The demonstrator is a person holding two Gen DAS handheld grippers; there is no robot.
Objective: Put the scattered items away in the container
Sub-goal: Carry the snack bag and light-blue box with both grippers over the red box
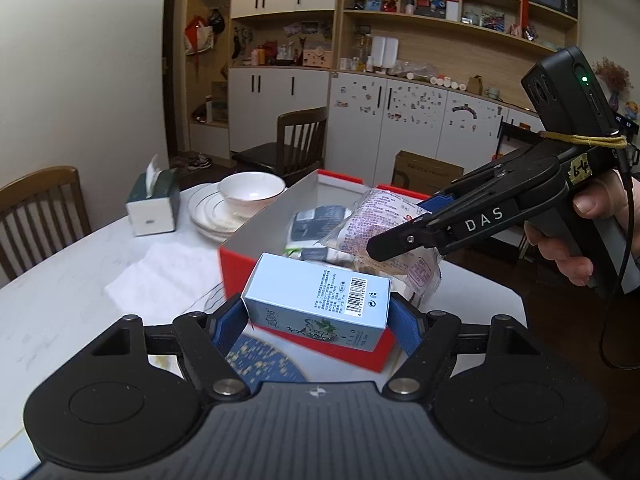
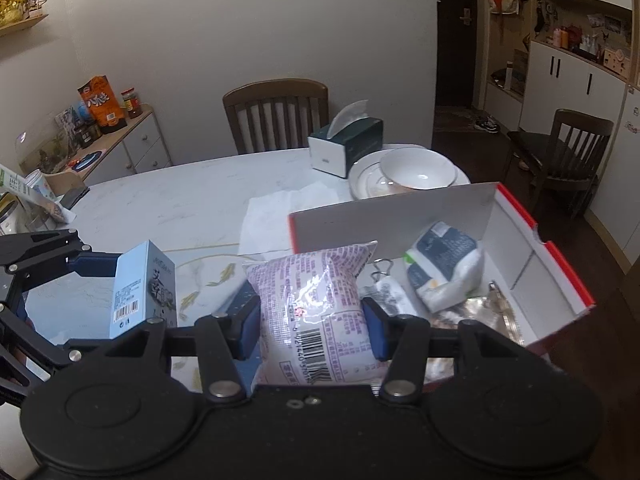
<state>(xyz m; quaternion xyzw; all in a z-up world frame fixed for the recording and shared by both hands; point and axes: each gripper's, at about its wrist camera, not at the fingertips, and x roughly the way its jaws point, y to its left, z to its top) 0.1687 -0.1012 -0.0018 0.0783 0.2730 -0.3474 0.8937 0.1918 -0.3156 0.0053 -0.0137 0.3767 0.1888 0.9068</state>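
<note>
My left gripper (image 1: 318, 314) squeezes a light blue box (image 1: 316, 300) tight, holding it up by the near corner of the red box (image 1: 236, 268). My right gripper (image 2: 312, 320) pinches a puffy snack bag (image 2: 316, 300) over the red box. Inside lie a dark pack (image 2: 444, 264) and, I think, some shiny wrappers.

dim indoor light; glare on the plastic packet (image 2: 316, 304); strong fisheye bending and dark corners; focus fairly sharp
</note>
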